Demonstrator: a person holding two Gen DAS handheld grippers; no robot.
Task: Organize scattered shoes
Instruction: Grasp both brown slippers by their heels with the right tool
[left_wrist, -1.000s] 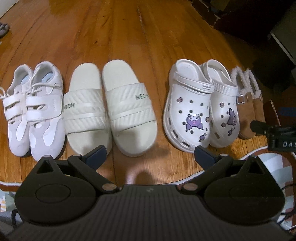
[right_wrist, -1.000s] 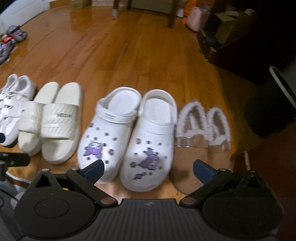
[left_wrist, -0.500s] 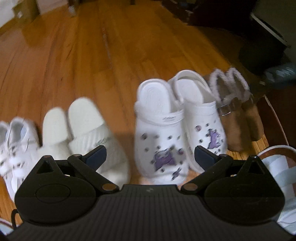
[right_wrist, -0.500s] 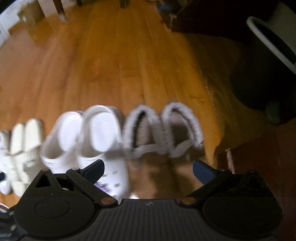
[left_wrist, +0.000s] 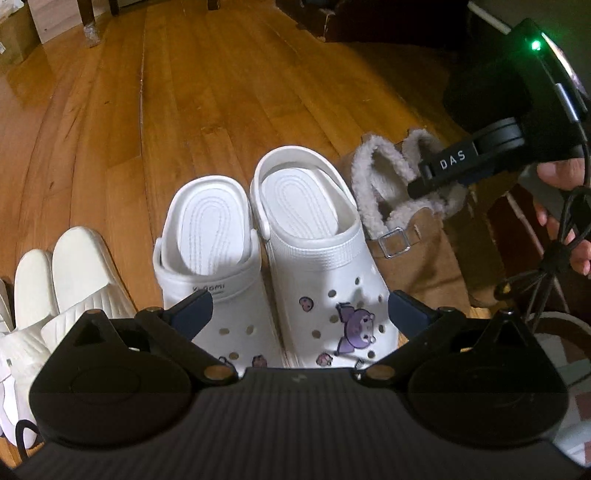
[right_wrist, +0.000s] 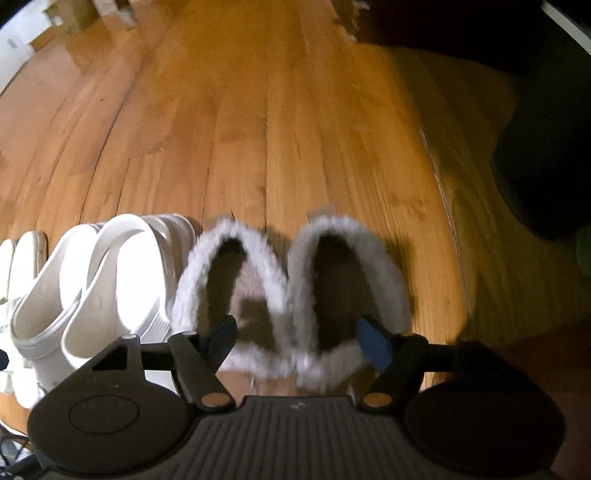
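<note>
Left wrist view: your left gripper hangs open over the white clogs, its fingers spread past the toes with nothing between them. The clogs stand side by side on the floor, heels to the far side. The slides sit just to their left, the fur slippers just to their right. Your right gripper and the hand holding it come in from the right, above the slippers. Since the row looks tidy here, keep this gripper clear and let the right one work

Right wrist view: the frame is blurred. The right gripper points steeply down at the slippers, which lie as a pair with the clogs touching their left side. Its jaws have just been closing and now stand partly open. The fur rims where the two slippers meet lie between the fingers, but I judge the pads are not pressing yet. If you mean to nudge or lift, pinch one slipper's firm wall, not loose fur, which will likely slip. Go slowly so you don't knock the clogs out of line
</note>
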